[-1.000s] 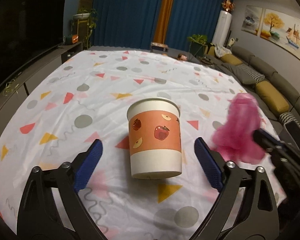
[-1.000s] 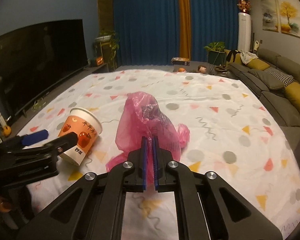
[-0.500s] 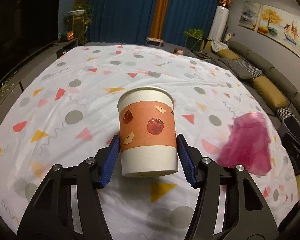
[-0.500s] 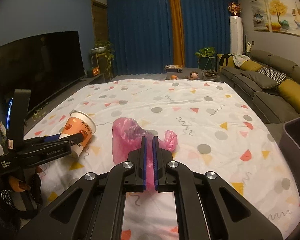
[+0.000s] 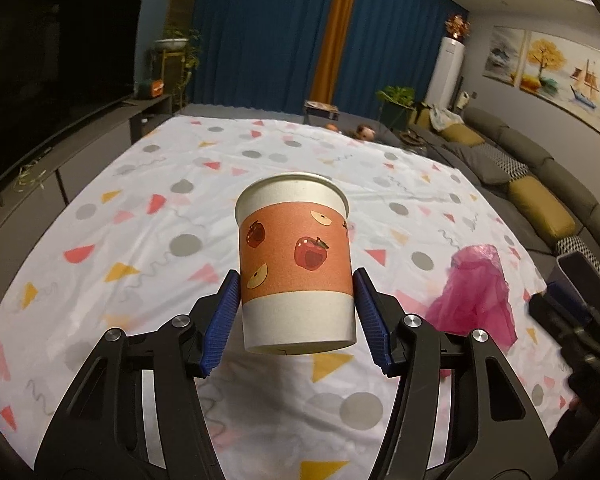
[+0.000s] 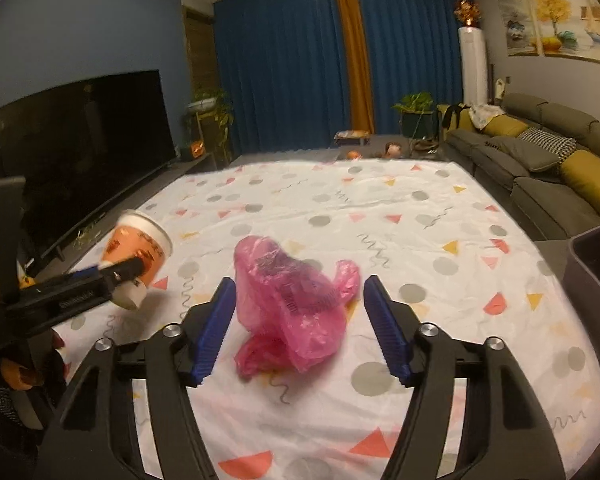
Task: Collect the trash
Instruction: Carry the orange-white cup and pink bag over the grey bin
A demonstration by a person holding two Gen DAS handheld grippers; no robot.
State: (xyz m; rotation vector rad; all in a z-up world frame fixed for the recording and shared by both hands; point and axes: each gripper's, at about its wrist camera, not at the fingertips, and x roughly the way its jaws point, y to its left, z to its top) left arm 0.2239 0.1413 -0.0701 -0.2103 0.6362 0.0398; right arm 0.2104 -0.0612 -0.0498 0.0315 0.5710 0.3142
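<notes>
An orange-and-white paper cup [image 5: 296, 264] with apple prints hangs upright just above the patterned tablecloth [image 5: 148, 240]; my left gripper [image 5: 296, 316] is shut on its lower half, blue pads pressed on both sides. The right wrist view shows the same cup [image 6: 140, 244] tilted at the left in that gripper [image 6: 116, 272]. A crumpled pink plastic bag [image 6: 292, 296] lies loose between the blue pads of my right gripper [image 6: 300, 324], whose jaws are opening, and neither pad touches it. The bag [image 5: 476, 292] also shows at the right of the left wrist view.
A dark grey bin [image 6: 596, 272] stands at the table's right edge. A grey sofa with yellow cushions [image 6: 560, 168] runs along the right; a large TV [image 6: 84, 148] stands on the left. Blue curtains close off the far wall.
My left gripper has closed on the cup and lifted it slightly. My right gripper, earlier shut on the pink bag, has opened, and the bag now sits loose on the cloth.
</notes>
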